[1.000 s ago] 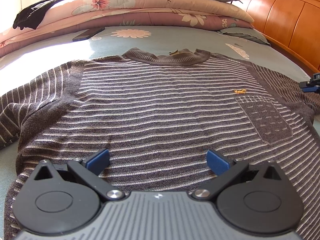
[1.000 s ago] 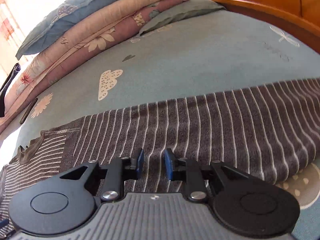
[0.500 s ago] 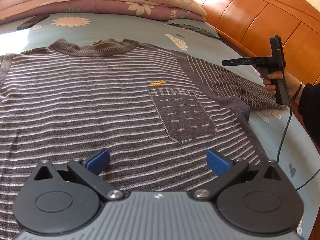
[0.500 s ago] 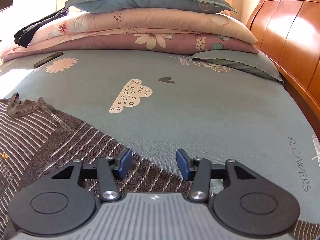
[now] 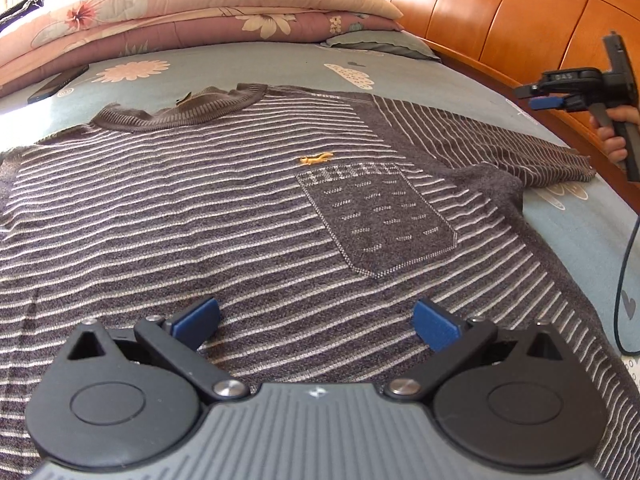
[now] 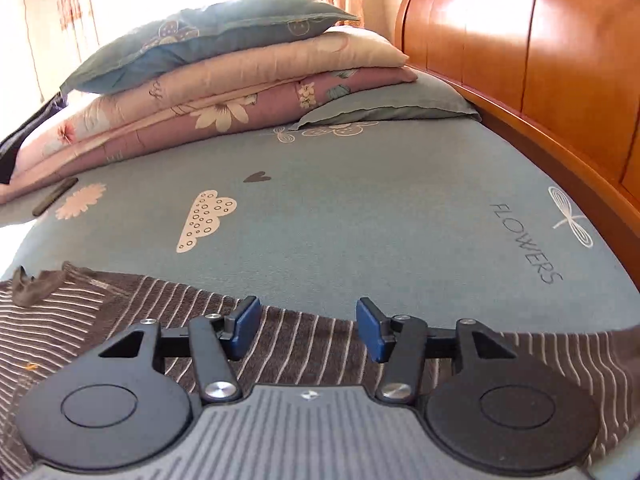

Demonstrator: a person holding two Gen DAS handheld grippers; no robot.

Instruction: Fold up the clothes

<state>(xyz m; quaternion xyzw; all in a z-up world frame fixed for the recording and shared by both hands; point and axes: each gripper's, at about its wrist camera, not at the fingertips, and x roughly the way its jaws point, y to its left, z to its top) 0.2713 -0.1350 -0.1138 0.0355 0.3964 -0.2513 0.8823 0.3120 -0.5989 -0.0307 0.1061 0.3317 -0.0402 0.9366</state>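
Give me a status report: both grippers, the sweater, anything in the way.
Left gripper open over the chest. Right gripper open above the sleeve. Grey striped knit sweater flat, unfolded on the blue bedsheet. Nothing on it; dark phone lies clear.

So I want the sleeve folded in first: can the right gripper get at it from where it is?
Probably yes: the right gripper is open just above the sleeve, with nothing lying on the sleeve or between it and the fingers.
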